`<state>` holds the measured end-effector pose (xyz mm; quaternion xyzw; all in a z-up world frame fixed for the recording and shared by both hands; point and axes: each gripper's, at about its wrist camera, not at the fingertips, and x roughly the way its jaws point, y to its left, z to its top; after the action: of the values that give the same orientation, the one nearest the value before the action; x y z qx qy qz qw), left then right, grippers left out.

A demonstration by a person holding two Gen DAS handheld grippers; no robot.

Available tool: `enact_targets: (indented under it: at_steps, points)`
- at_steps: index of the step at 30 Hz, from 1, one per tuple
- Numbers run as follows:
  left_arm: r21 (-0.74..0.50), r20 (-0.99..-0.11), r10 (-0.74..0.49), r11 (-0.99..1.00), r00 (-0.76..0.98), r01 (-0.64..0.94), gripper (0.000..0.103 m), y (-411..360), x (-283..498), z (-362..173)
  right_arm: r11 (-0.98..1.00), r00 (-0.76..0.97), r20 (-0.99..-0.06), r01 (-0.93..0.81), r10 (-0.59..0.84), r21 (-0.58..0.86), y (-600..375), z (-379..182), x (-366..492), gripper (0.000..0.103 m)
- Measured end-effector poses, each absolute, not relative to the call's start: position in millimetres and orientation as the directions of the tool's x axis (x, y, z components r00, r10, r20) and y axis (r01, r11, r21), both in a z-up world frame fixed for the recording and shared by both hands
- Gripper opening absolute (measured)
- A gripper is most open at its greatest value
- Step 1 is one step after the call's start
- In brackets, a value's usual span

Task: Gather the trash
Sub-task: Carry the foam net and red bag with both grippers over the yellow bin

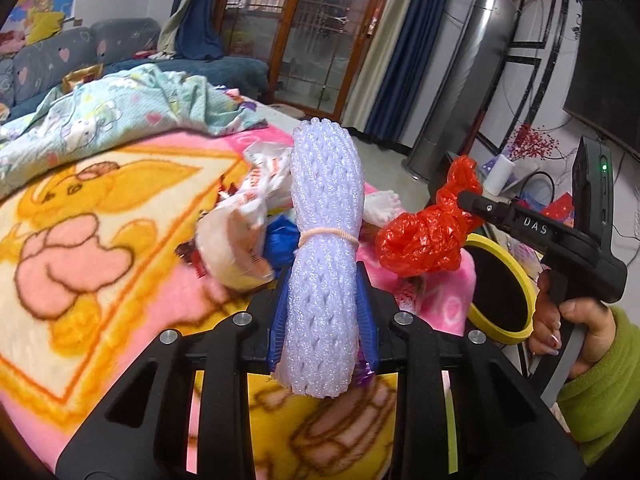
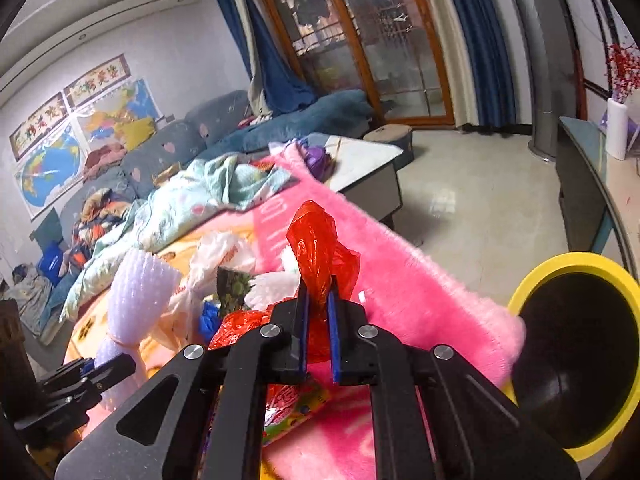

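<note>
A white foam net bundle [image 1: 326, 208] tied with a rubber band stands upright between the blue pads of my left gripper [image 1: 323, 292], which is shut on it above the blanket. The bundle [image 2: 140, 292] and the left gripper [image 2: 92, 368] also show at the lower left of the right wrist view. My right gripper [image 2: 318, 320] is shut on a crumpled red plastic bag [image 2: 320, 248], lifted off the blanket. In the left wrist view the red bag [image 1: 424, 240] hangs from the right gripper [image 1: 468, 200]. A yellow-rimmed bin [image 2: 532, 280] with a black liner sits just right of the blanket.
More litter lies on the pink and yellow blanket [image 1: 100, 240]: a white plastic bag [image 1: 248, 208], a blue scrap [image 1: 282, 240], a colourful wrapper [image 2: 296, 404]. A crumpled light-blue sheet [image 1: 120, 112] lies behind. A hand in a green sleeve [image 1: 568, 328] holds the right gripper. Tiled floor [image 2: 480, 200] lies beyond.
</note>
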<state>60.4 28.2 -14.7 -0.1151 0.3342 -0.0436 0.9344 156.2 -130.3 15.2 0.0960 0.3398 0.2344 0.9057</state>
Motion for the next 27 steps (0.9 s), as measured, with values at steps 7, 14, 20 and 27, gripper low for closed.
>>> enact_targets:
  at_steps: [7,14,20,27]
  points:
    - [-0.233,-0.602,-0.196,0.97,0.774,0.065,0.023,5.0,67.0,-6.0,0.887,0.699,-0.55,-0.313,0.458,0.341,-156.4,28.4,154.3,0.008]
    - [-0.225,-0.592,-0.234,0.967,0.771,0.12,0.023,-17.6,79.9,-0.7,0.903,0.744,-0.527,-0.253,0.411,0.346,-186.8,38.0,155.2,0.008]
    - [-0.218,-0.586,-0.276,0.959,0.762,0.18,0.023,-45.2,94.2,3.6,0.919,0.782,-0.51,-0.199,0.358,0.34,-214.4,43.3,154.1,0.008]
    - [-0.218,-0.584,-0.334,0.942,0.74,0.254,0.023,-80.6,111.4,3.8,0.933,0.825,-0.5,-0.089,0.265,0.348,-260.6,45.3,154.2,0.008]
